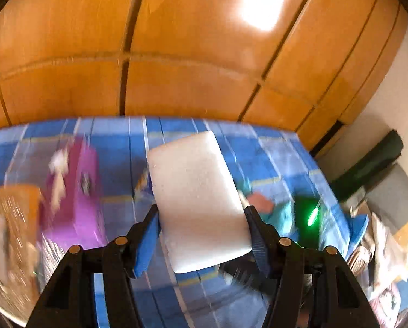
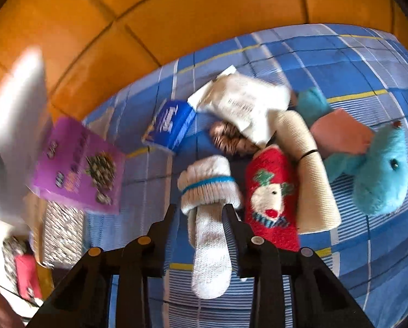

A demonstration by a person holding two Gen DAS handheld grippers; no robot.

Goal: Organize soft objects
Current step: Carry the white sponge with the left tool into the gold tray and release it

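the left gripper (image 1: 201,218) has its fingers closed on a white foam block (image 1: 195,191), held clear above the blue checked bed (image 1: 272,147); it looks light and squashy, so a mid-body pinch suits it. the right gripper (image 2: 200,213) straddles a white sock (image 2: 208,213) lying on the bed; whether its fingers press yet i cannot tell. limp knit: take it at the narrow part under the cuff.

Glossy orange wooden wardrobe (image 1: 193,54) filling the upper frame, matt woven checked bedspread (image 2: 340,63), white fine-grained foam block (image 1: 198,199) at centre, ribbed knit white sock (image 2: 209,218), fluffy turquoise plush toy (image 2: 381,180) at right, smooth purple cardboard box (image 2: 75,164) at left
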